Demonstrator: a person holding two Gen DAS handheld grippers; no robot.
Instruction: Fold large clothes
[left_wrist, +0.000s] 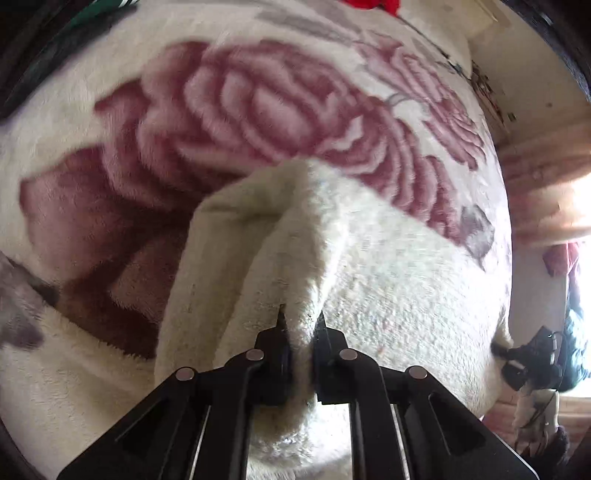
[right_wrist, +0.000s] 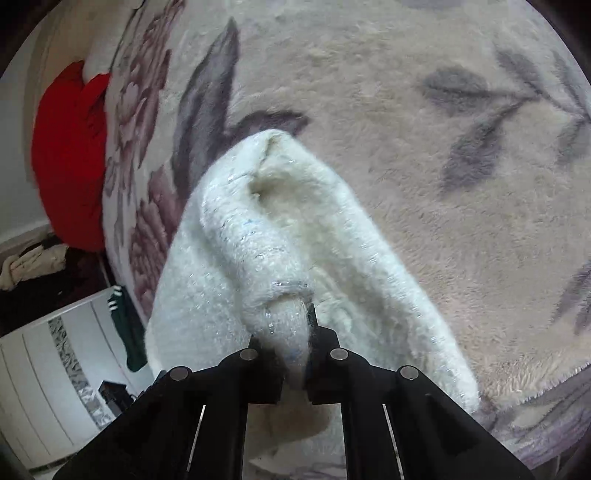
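A thick white fleece garment (left_wrist: 369, 266) lies bunched over a cream blanket printed with big pink roses (left_wrist: 258, 110). My left gripper (left_wrist: 301, 317) is shut on a raised fold of the white garment, the fabric pinched between its black fingers. In the right wrist view the same white garment (right_wrist: 266, 229) rises in a rolled ridge. My right gripper (right_wrist: 291, 317) is shut on the end of that ridge. The blanket (right_wrist: 406, 147) here shows grey leaves. Both grippers point steeply down at the bed.
A red cushion (right_wrist: 70, 155) lies at the blanket's left edge. A white cabinet (right_wrist: 48, 376) with a green garment (right_wrist: 129, 332) hanging by it stands lower left. At the right of the left wrist view is a bright floor with a dark device (left_wrist: 535, 354).
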